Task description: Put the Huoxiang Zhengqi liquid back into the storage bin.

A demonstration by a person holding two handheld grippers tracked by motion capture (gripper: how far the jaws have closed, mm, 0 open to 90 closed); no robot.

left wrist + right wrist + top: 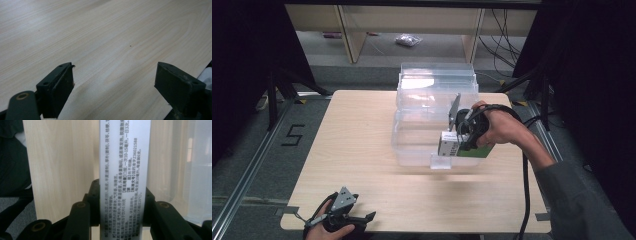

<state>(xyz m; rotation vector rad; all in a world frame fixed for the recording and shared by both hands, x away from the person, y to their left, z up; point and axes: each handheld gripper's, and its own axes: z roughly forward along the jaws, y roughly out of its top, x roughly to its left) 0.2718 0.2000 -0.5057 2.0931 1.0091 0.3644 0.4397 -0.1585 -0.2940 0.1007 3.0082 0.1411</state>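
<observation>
In the high view my right gripper (458, 142) is shut on a flat white and green carton (474, 151), held in the air at the front right of a clear plastic bin (432, 95). The right gripper view shows the carton's white side (125, 170), printed with small black text, standing upright with a black jaw pressed on each side of it. My left gripper (362, 218) rests at the table's front edge on the left. Its jaws stand wide apart over bare wood (115, 75) with nothing between them.
The clear bin has a clear lid (437, 75) lying at its far side. The light wooden table (357, 150) stretches bare to the left of the bin. Beyond it are a grey floor, wooden furniture legs (349, 35) and loose cables (504, 40).
</observation>
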